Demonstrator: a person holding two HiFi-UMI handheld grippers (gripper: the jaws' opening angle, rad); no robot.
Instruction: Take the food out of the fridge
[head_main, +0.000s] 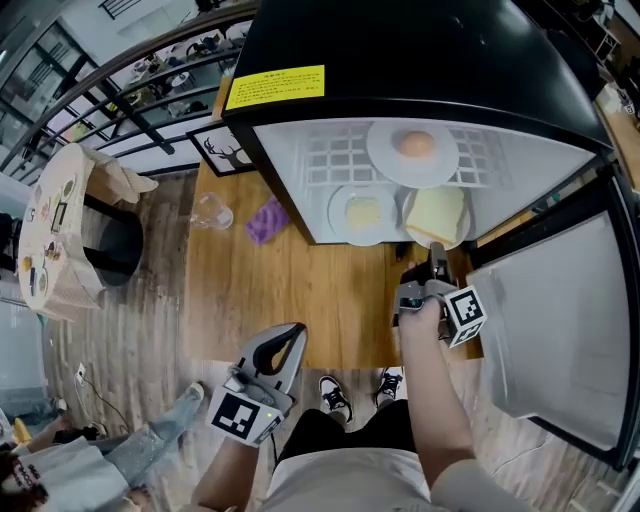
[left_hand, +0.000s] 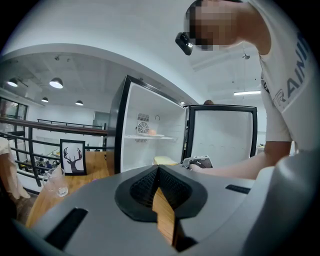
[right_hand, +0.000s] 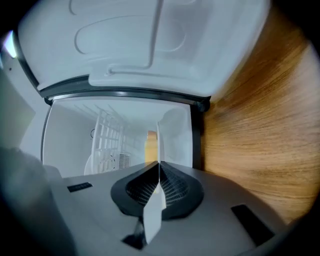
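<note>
- The black fridge (head_main: 420, 50) stands open on a wooden table (head_main: 300, 290), its door (head_main: 560, 330) swung out to the fridge's right side as the head view shows it.
- On the fridge's floor, at the front, lie two white plates side by side: one with a small yellow piece of food (head_main: 362, 212), and the right-hand plate (head_main: 409, 226) carrying a pale yellow slice (head_main: 437, 212).
- On the wire shelf (head_main: 335, 160) deeper inside the fridge sits a third plate (head_main: 380, 150) with a round orange-tan item (head_main: 415, 146).
- The right gripper (head_main: 437, 262) reaches to the fridge's opening, and its jaws are clamped on the near rim of the right-hand plate. In the right gripper view the plate's thin white edge (right_hand: 159, 145) runs straight between the pads, with a strip of the yellow slice (right_hand: 150, 145) beside it.
- The left gripper (head_main: 295, 332) hangs well back from the fridge, near the table's front edge. Its jaws are pressed together with nothing between them (left_hand: 158, 168).
- To the fridge's left on the table are a clear glass (head_main: 210, 212), a purple object (head_main: 266, 219) and a framed deer picture (head_main: 222, 150).
- A yellow label (head_main: 275, 86) is stuck on the fridge's top.
</note>
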